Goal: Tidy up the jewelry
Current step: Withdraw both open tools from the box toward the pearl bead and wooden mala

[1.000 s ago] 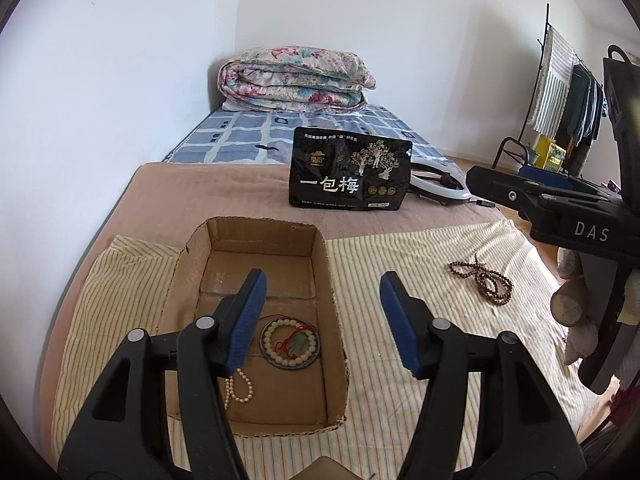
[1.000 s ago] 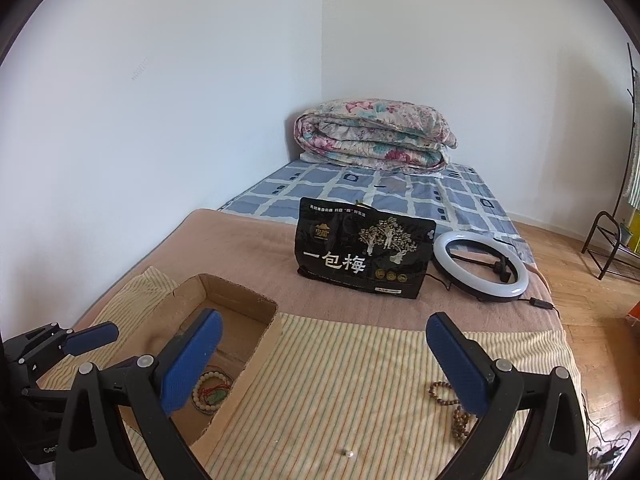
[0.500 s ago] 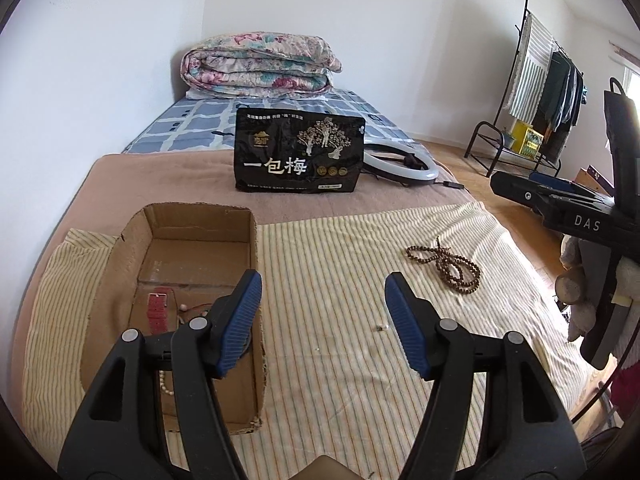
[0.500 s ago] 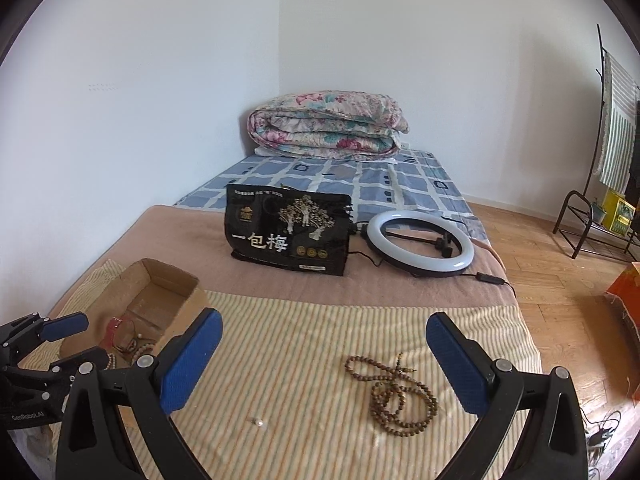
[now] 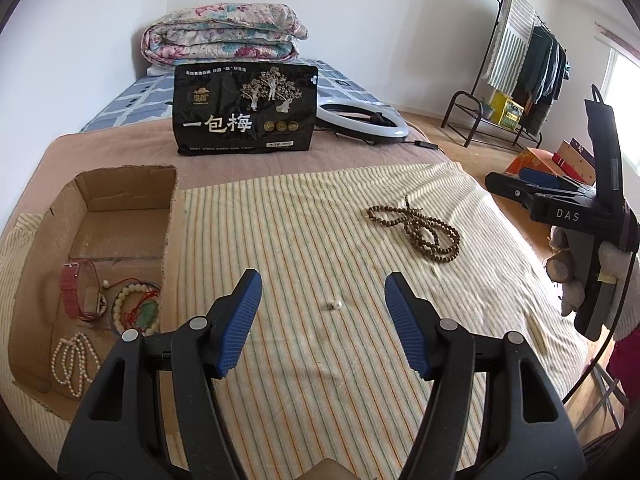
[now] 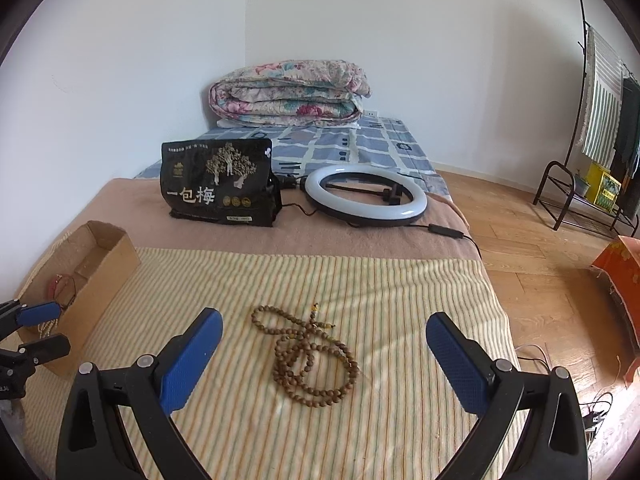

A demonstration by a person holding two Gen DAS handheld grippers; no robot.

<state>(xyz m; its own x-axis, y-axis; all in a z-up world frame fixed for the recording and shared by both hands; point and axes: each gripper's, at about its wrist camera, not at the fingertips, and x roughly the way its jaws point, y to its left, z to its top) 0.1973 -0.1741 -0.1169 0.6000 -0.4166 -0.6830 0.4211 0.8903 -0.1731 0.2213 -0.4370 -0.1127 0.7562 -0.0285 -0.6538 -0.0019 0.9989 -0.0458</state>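
A brown wooden bead necklace [image 6: 306, 354] lies coiled on the striped cloth [image 6: 360, 280], just ahead of my open right gripper [image 6: 324, 334], between the lines of its two fingers. In the left wrist view the same bead necklace [image 5: 416, 228] lies to the right of my open left gripper [image 5: 322, 288]. A tiny pearl earring [image 5: 333, 304] sits on the striped cloth [image 5: 280, 220] just ahead of the left gripper. The cardboard box [image 5: 128, 190] at the left holds a pink watch [image 5: 72, 288], a pale bead bracelet [image 5: 136, 308] and a pearl string [image 5: 74, 360].
A black snack bag [image 5: 244, 110] stands behind the cloth, a ring light [image 6: 364, 196] with its cable beside it. A folded floral quilt [image 6: 288, 94] lies at the far end of the bed. A clothes rack [image 5: 520, 72] and orange boxes [image 6: 618, 276] stand on the wooden floor to the right.
Both grippers have swung right and lower, away from the box. The earring and bead necklace have come into view ahead of the jaws. Both stay open.
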